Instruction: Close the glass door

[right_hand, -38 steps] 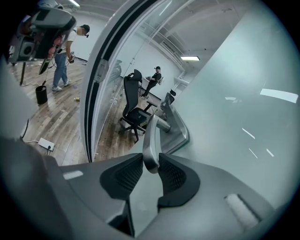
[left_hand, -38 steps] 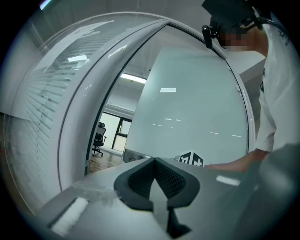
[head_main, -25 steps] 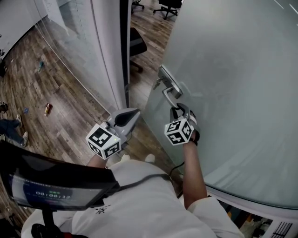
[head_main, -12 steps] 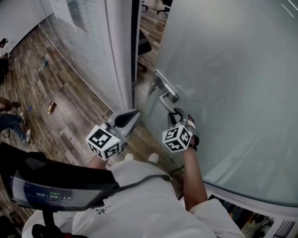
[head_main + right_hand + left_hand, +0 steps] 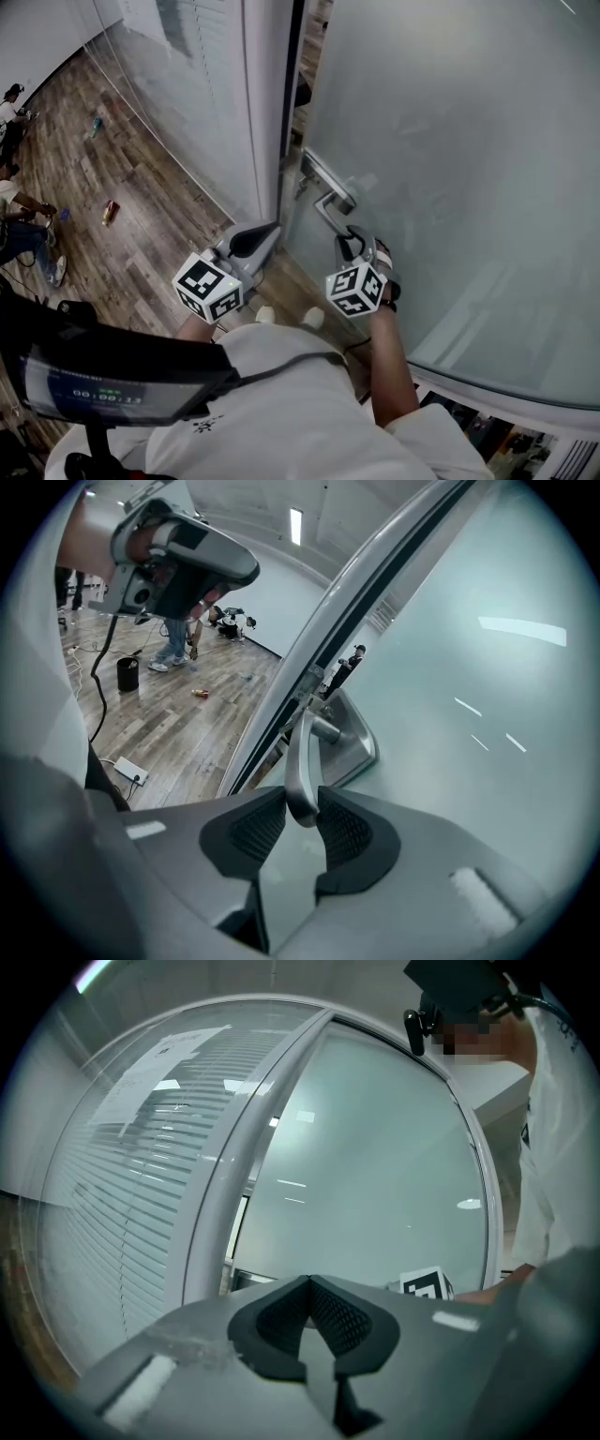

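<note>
Since the earlier frame, the frosted glass door [image 5: 469, 187] had swung nearer the white door frame [image 5: 267, 112], leaving only a narrow gap between them (the door was not yet shut). The right gripper [image 5: 349, 242] had travelled with it. Its jaws were clamped on the free end of the brushed-metal lever handle [image 5: 298, 752], which sat at the door's leading edge. The left gripper [image 5: 255, 239] was held level beside the frame, above the wood-plank floor [image 5: 141, 187], jaws pressed together on nothing.
</note>
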`<state>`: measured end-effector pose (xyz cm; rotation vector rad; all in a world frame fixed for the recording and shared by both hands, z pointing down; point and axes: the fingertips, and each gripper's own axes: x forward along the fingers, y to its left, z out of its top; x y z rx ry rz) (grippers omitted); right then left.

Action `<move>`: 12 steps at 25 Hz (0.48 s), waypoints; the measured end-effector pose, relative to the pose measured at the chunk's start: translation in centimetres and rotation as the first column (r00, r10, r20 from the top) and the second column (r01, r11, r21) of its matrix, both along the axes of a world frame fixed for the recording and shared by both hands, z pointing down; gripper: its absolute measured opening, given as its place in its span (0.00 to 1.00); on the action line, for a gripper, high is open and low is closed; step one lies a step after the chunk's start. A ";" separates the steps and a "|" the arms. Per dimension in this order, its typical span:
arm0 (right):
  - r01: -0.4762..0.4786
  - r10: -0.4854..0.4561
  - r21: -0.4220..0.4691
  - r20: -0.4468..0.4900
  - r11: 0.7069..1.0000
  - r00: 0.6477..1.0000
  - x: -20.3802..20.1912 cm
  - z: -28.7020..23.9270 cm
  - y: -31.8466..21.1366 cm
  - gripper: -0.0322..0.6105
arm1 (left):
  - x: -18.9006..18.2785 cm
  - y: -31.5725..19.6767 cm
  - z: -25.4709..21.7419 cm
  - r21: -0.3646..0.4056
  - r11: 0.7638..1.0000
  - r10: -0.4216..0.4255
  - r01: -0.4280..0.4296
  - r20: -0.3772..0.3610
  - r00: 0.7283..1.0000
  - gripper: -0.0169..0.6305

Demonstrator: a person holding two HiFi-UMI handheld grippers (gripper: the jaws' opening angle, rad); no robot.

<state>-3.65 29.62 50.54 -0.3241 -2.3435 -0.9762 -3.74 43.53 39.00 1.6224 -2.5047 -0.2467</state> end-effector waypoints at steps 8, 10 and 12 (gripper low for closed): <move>0.059 -0.059 0.007 -0.021 0.998 0.998 1.4 0.2 1.9 0.21 | 0.6 0.8 0.4 -0.007 1.000 -0.005 0.005 -0.008 1.000 0.04; 0.080 -0.080 0.006 -0.028 0.997 0.996 2.0 0.3 2.6 0.21 | 0.8 1.0 0.6 -0.008 1.000 -0.006 0.006 -0.012 1.000 0.03; 0.100 -0.100 -0.003 -0.033 0.995 0.994 2.6 0.3 3.3 0.21 | 0.9 1.2 0.8 -0.006 1.000 -0.009 0.009 -0.015 1.000 0.03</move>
